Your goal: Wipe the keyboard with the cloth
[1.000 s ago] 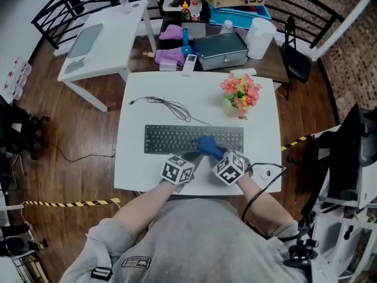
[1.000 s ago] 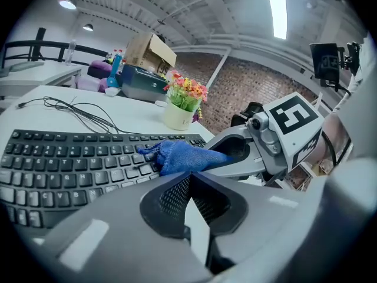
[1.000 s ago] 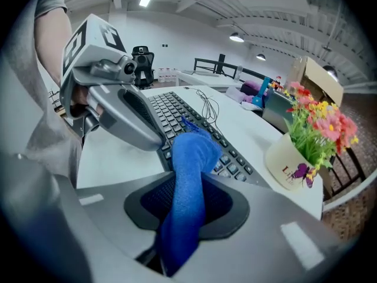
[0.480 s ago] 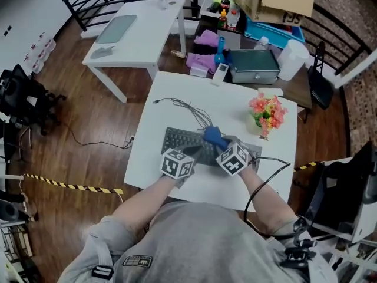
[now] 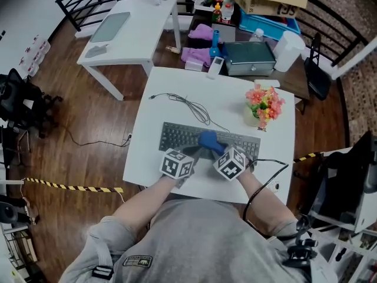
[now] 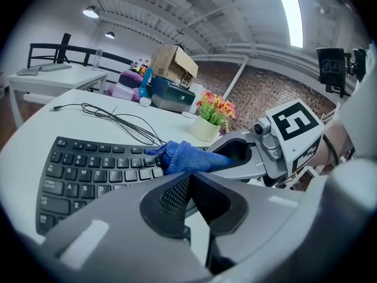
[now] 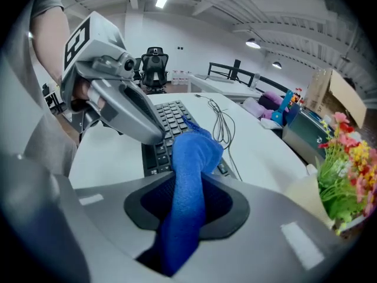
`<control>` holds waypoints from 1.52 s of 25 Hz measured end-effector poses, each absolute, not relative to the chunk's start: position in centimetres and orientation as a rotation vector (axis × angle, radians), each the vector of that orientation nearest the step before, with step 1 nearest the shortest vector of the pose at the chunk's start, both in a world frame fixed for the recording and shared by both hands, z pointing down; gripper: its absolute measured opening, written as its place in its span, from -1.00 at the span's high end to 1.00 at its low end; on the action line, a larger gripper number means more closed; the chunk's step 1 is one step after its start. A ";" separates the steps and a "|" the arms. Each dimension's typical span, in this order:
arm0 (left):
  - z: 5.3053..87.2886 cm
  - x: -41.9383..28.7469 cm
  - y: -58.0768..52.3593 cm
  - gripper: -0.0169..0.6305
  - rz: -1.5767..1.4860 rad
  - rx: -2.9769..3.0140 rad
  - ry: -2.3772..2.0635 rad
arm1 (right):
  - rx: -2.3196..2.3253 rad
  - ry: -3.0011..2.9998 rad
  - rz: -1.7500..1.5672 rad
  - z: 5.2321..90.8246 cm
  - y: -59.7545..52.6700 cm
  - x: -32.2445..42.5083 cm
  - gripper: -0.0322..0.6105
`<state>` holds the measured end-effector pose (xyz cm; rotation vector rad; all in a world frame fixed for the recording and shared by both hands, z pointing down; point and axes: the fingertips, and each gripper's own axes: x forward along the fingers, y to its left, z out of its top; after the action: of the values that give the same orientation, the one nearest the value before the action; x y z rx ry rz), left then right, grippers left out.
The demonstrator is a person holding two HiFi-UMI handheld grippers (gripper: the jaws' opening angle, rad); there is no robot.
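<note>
A black keyboard [image 5: 177, 135] lies across the middle of the white table [image 5: 153, 158]. A blue cloth [image 5: 209, 141] rests on the keys near the keyboard's middle. My right gripper [image 5: 215, 148] is shut on the cloth, which runs between its pads [image 7: 191, 164] down onto the keyboard [image 7: 168, 122]. My left gripper [image 5: 197, 152] hovers just left of it over the keyboard's front edge, shut with nothing in it. In the left gripper view the cloth [image 6: 185, 158] lies on the keys [image 6: 88, 170] right ahead of the closed pads.
A thin black cable [image 5: 185, 106] trails across the table behind the keyboard. A pot of flowers [image 5: 262, 106] stands at the back right. Beyond the table are a grey case [image 5: 246, 58], purple cloths and a second white table [image 5: 132, 22].
The cloth has slid left along the keys, from the keyboard's right part towards its middle, with the right gripper still holding it. The left gripper has shifted alongside.
</note>
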<state>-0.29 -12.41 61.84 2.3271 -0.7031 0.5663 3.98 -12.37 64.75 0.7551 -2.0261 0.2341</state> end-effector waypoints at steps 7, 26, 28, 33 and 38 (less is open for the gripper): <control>63.0 -0.2 -9.3 0.97 0.592 2.312 -0.656 | 0.703 -2.037 0.259 65.4 -7.9 2.9 0.55; 61.9 -5.5 -14.6 0.97 0.522 2.277 -0.796 | 0.722 -2.056 0.168 63.7 -16.7 -1.1 0.55; 61.7 -6.5 -15.5 0.97 0.516 2.268 -0.816 | 0.726 -2.051 0.169 63.9 -18.0 -1.8 0.55; 61.7 -7.6 -15.9 0.97 0.515 2.256 -0.823 | 0.723 -2.039 0.183 64.5 -18.6 -2.6 0.55; 62.4 -7.6 -14.3 0.97 0.523 2.250 -0.798 | 0.690 -2.049 0.186 64.5 -16.2 -3.2 0.55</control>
<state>-7.59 -14.32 62.36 2.2496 -0.7982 0.5231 -3.24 -16.22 64.55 0.6899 -2.0490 0.1857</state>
